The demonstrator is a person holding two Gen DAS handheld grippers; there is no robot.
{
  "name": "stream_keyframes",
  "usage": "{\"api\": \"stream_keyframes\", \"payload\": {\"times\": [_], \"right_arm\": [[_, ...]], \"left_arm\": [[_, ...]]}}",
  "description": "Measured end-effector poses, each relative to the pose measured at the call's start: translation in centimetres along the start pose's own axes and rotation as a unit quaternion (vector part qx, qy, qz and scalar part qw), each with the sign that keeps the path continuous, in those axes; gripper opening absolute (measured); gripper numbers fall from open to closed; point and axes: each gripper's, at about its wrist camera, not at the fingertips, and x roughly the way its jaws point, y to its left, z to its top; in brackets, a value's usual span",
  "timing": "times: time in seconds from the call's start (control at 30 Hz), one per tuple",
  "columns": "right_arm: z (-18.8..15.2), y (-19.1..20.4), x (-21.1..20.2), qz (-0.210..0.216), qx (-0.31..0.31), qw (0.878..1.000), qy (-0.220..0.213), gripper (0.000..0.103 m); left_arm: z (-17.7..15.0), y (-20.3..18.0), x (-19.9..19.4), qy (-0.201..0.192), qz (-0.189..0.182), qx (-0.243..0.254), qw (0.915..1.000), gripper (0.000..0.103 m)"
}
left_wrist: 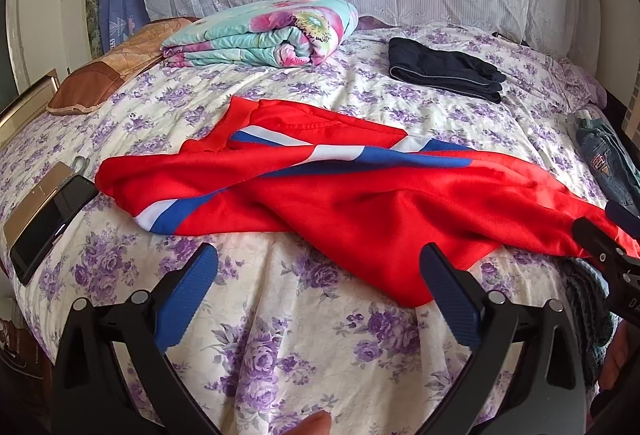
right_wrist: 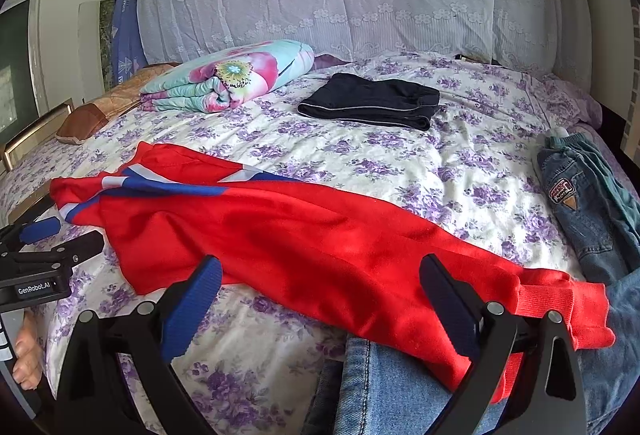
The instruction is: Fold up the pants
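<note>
Red pants (right_wrist: 320,247) sprawl across the bed (right_wrist: 460,171), long axis 9-to-3 – cuff end at 4 o'clock, nearer right gripper (right_wrist: 320,299). Left gripper (left_wrist: 318,285) faces mid-leg at 12. Both w/ fingers apart, empty.

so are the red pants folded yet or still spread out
Spread out, not folded. The red pants lie crumpled lengthwise across the bed, one leg twisted over the other, unlike the neatly folded black pants behind them.

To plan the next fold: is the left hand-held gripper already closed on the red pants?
No, the left hand-held gripper is open above the bedsheet, and the red pants lie beyond its fingertips, ungrasped.
</note>
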Motion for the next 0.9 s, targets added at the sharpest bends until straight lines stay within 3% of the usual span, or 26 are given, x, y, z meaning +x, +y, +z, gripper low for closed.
{"api": "stream_keyframes", "payload": {"times": [0.9], "right_arm": [[-0.05,0.06,0.09,-0.001,-0.001,1.0,-0.001,0.1]], "left_arm": [[-0.08,-0.08,0.14,0.005,-0.001,-0.001,1.0,0.098]]}}
